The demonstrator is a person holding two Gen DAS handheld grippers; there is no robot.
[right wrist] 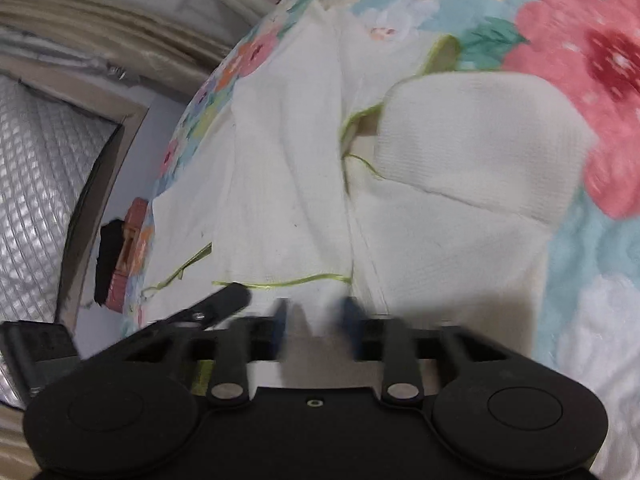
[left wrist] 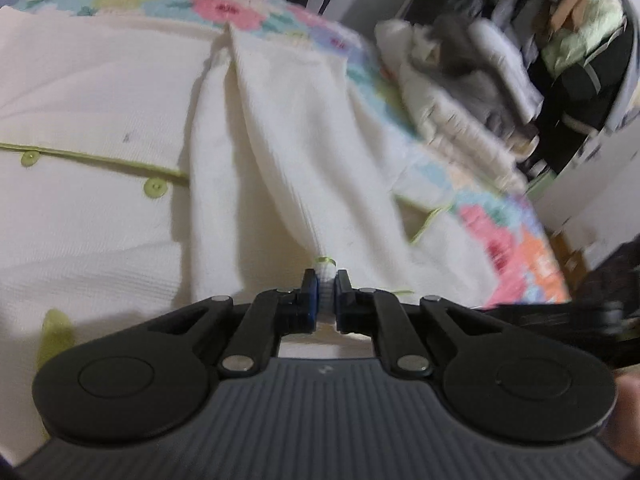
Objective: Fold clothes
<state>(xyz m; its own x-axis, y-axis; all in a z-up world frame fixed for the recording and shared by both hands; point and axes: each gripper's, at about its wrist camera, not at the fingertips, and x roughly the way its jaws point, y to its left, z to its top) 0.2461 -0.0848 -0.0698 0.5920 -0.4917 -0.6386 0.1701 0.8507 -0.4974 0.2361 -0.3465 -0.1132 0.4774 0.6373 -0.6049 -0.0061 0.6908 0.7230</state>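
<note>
A cream garment (left wrist: 100, 80) with lime-green piping and green buttons (left wrist: 154, 188) lies spread on a floral blanket (left wrist: 228, 8). One sleeve (left wrist: 288, 140) is folded across its body. My left gripper (left wrist: 327, 286) is shut on a bunched, green-trimmed edge of the garment at the near side. In the right wrist view the same cream garment (right wrist: 280, 200) shows its ribbed cuff (right wrist: 480, 140) lying on the floral blanket (right wrist: 600, 60). My right gripper (right wrist: 316, 316) is blurred, with a raised peak of the cream fabric pinched between its blue pads.
A pile of pale and grey clothes (left wrist: 460, 80) sits at the blanket's far right, with dark hanging clothes (left wrist: 580, 60) behind it. In the right wrist view a quilted silver surface (right wrist: 36, 180) and a wooden frame lie left of the bed edge.
</note>
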